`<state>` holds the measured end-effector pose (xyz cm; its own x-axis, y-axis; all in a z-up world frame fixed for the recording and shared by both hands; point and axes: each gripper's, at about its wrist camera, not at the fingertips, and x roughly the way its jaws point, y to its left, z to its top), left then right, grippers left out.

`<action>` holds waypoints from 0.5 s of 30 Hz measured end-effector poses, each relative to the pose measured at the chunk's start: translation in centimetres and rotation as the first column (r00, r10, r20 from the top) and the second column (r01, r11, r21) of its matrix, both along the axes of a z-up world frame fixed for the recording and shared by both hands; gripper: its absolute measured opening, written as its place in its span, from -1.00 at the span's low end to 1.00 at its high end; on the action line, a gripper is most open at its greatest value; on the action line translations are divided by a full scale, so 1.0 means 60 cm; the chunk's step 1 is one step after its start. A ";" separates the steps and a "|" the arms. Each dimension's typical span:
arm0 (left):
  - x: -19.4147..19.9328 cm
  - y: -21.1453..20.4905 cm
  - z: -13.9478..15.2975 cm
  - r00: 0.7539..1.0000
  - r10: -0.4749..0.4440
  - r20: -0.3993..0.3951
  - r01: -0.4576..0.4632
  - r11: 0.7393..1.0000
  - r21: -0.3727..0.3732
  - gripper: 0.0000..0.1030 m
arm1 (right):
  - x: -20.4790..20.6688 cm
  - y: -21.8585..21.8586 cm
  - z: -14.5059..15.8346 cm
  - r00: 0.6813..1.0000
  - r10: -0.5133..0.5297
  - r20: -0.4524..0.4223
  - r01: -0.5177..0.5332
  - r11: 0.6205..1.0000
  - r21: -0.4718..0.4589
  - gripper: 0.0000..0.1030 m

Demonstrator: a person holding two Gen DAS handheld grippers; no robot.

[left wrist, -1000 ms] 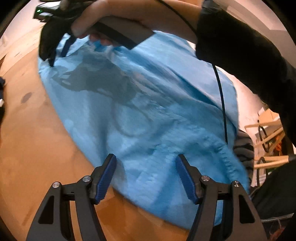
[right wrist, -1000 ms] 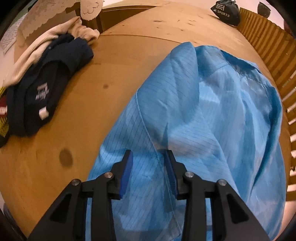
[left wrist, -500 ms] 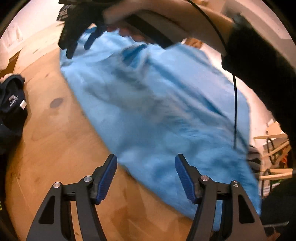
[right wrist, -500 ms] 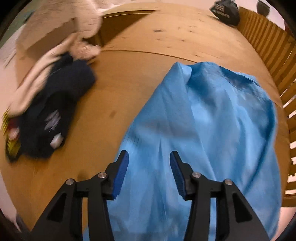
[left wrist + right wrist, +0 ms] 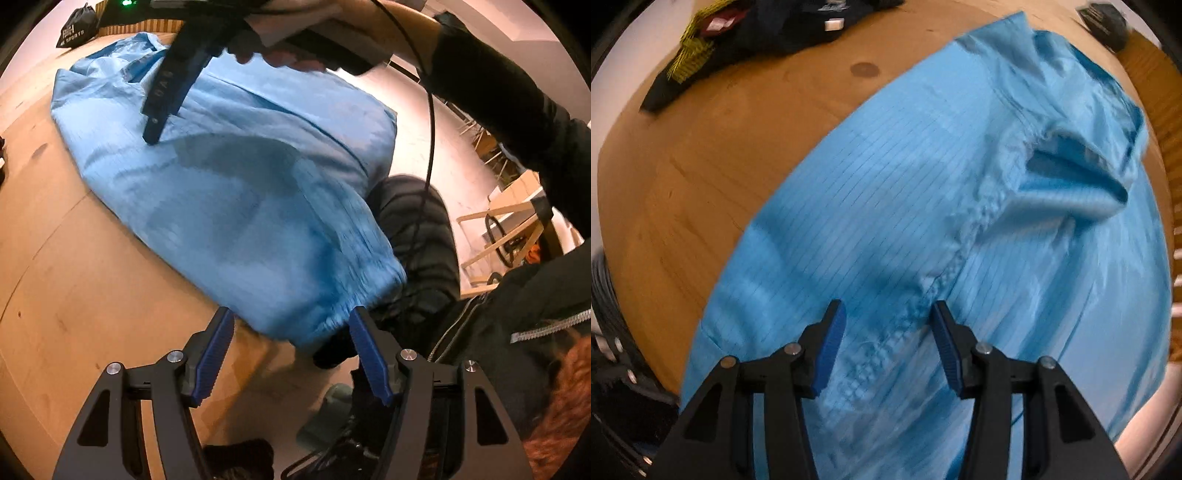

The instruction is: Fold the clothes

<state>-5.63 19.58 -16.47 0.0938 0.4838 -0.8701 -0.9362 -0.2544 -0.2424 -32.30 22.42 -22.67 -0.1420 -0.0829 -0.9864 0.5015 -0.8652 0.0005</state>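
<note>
Blue garment [image 5: 923, 221] spread on wooden table [image 5: 683, 184], dark clothes pile [image 5: 768, 26] beyond, left gripper [image 5: 291, 347] and right gripper [image 5: 888, 341] both parted, empty.

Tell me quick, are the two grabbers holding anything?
Left gripper: open, holding nothing, at the blue garment's edge.
Right gripper: open, holding nothing, over the garment.

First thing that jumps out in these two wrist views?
The big light-blue garment spread across the wooden table, filling most of both views, its hem hanging off the near edge by the open left gripper. The right gripper hangs open over its gathered seam. A dark clothes pile sits at the table's far edge.
</note>
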 end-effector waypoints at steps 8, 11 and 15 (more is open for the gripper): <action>0.079 0.001 -0.010 0.957 -0.182 -0.226 0.172 0.983 -0.062 0.21 | -0.005 -0.001 -0.022 0.997 -0.065 -0.030 0.064 0.998 -0.014 0.00; 0.092 0.006 -0.017 0.951 -0.215 -0.220 0.203 0.976 -0.078 -0.01 | -0.009 -0.005 -0.031 0.996 -0.086 -0.038 0.085 0.996 -0.015 0.02; 0.087 0.006 -0.025 0.954 -0.206 -0.217 0.193 0.978 -0.079 -0.12 | -0.013 -0.008 -0.040 0.993 -0.104 -0.046 0.103 0.994 -0.020 0.04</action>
<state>-0.40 19.93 -17.96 -0.0153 0.4246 -0.9053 -0.9979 -0.0638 -0.0130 -33.09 21.96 -25.08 -0.1969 -0.0827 -0.9769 0.4089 -0.9126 -0.0052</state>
